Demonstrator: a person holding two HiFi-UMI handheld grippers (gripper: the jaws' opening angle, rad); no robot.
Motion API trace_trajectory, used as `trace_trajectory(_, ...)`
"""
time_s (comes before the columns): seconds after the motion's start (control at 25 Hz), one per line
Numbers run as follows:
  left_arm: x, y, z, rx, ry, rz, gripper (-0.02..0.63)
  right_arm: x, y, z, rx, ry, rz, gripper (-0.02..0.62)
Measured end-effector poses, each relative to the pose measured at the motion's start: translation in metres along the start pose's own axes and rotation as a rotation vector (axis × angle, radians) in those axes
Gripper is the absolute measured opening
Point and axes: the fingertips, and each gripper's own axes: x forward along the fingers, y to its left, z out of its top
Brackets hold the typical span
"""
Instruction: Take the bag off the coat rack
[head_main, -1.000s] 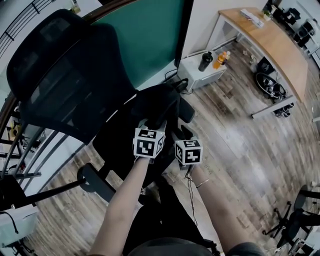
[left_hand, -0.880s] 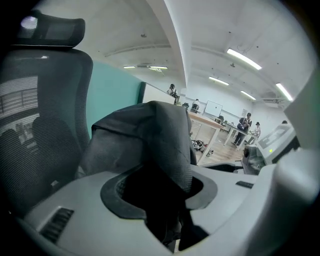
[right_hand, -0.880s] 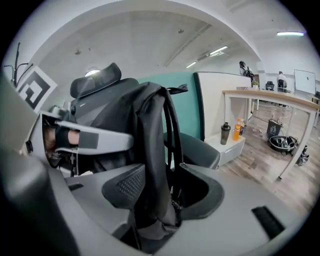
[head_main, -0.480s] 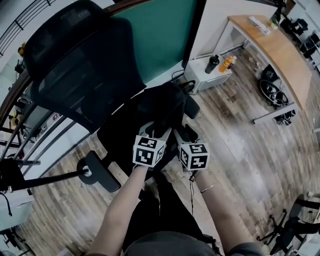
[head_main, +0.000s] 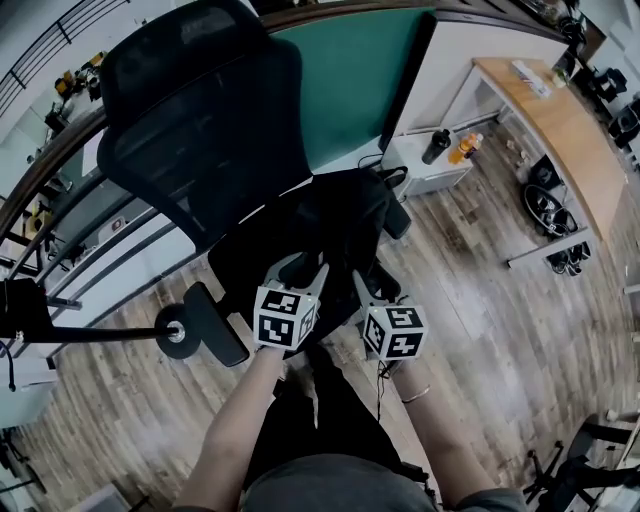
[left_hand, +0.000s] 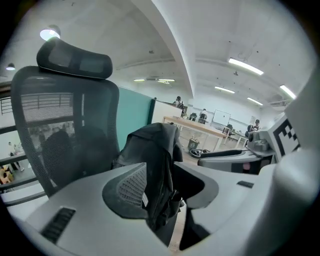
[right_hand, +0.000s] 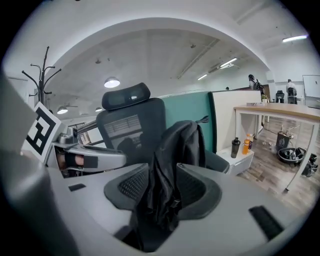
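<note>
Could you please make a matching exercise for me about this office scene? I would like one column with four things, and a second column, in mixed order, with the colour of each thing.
Things:
1. bag
2. partition panel
3. small cabinet
4. desk

Colours:
A. white
B. light brown wood
C. black
D. green

Right pairs: 1-C, 2-D, 3-A, 4-B.
</note>
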Motion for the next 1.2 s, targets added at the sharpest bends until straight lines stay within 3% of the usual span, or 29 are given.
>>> trace_trajectory(0.2,-0.038,0.011,0.006,-0.064,-0.058,0.041,0.164,-0.019,0.041,0.005,-0.005,-0.029,0.063,0.15)
trace_trajectory(0.56,-0.113,0.035,0.0,-0.097,-0.142,0.16,0.07,-0.042,0.088,0.026,-0.081,-0.102,0.127,0.005)
trace_trajectory(0.84,-0.163,0.056,-0.006,-0.071,-0.193,0.272,0.028,-0.053,0.116,0.035,-0.1,-0.13,0.193,0.003)
trace_trajectory(1.2,-0.194,0.061,-0.007,-0.117,-0.239,0.301,0.025,-0.061,0.119,0.025,-0.092,-0.078,0.166,0.002)
